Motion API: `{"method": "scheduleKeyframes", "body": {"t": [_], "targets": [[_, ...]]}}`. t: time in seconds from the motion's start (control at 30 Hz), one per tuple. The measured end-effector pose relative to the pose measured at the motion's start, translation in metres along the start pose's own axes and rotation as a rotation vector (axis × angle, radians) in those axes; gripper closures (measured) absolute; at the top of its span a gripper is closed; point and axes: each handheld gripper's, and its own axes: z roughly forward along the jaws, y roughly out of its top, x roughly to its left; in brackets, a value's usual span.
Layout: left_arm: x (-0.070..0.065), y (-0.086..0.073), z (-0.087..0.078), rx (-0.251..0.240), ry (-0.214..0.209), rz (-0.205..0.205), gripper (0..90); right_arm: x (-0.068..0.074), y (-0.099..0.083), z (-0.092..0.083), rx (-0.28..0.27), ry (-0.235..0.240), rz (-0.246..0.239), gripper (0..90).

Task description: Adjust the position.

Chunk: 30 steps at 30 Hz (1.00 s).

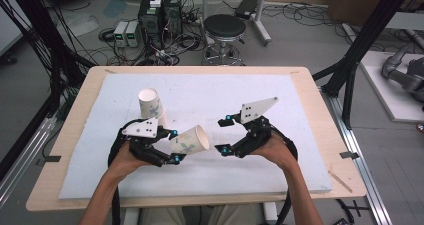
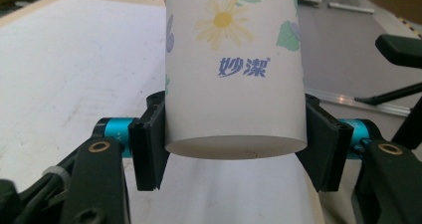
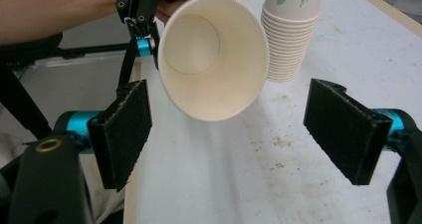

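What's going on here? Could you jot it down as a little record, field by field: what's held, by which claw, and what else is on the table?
Held item: paper cup, flower print, tipped on its side
Holder: left claw, shut on the cup near its base
Cup mouth: faces the right claw
Right claw: open, holding nothing, apart from the cup
Also on table: stack of paper cups, upright
Surface: white mat on a wooden table

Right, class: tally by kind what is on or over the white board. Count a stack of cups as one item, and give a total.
Single paper cup, held tilted in the left gripper: 1
Stack of paper cups, standing on the white board: 1
Grippers: 2, left gripper and right gripper
Total: 4
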Motion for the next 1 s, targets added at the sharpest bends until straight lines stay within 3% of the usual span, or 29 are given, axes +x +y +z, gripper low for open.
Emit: {"method": "scheduleKeyframes", "body": {"t": [0.07, 0.47, 1.0], "targets": [[0.000, -0.002, 0.000, -0.045, -0.006, 0.000, 37.1, 0.000, -0.006, 0.001, -0.016, 0.004, 0.013, 19.6], [0.001, -0.007, 0.000, -0.176, -0.004, 0.001, 37.2, -0.001, -0.035, 0.011, -0.100, 0.036, 0.064, 19.6], [-0.003, -0.004, 0.024, -0.216, -0.056, 0.012, 37.2, 0.002, -0.032, 0.032, -0.197, 0.113, 0.058, 19.6]]}}
